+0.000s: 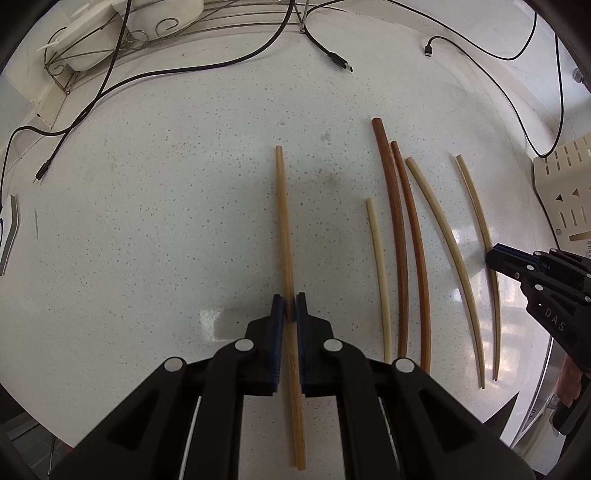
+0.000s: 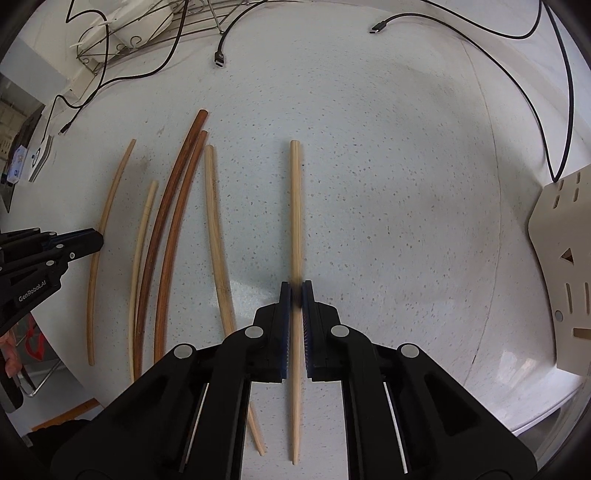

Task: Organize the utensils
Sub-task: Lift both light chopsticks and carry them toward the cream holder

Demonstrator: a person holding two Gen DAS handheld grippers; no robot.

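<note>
Left gripper [image 1: 290,306]: nearest in the left wrist view, pointing down at the counter, its blue pads pinched on a tan chopstick [image 1: 283,229] that runs straight away between the fingers.
Right gripper [image 2: 296,295]: nearest in the right wrist view, also pointing down, jaws pressed together on a pale bamboo chopstick [image 2: 294,206] that passes between the pads lengthwise.
Held sticks: each lies along its gripper's line; whether either is lifted off the surface or resting on it, I cannot tell.
Loose sticks between the grippers: four chopsticks lie side by side on the speckled white countertop [image 1: 166,221], between the two held ones.
Short cream chopstick [image 1: 377,273]: closest to the left gripper's stick, apart from it.
Two dark brown chopsticks [image 1: 397,236]: just beside the cream one, close alongside each other, the longest of the group.
Long ivory chopstick [image 1: 447,240]: next over, fanning away from the brown pair.
Perforated beige tray [image 2: 561,266]: at the counter's right edge, well apart from the sticks.
Black cables [image 1: 221,64]: loop across the far counter, plugs lying loose.
Wire rack [image 1: 155,33]: farthest back, holding white dishes [image 1: 96,33].
</note>
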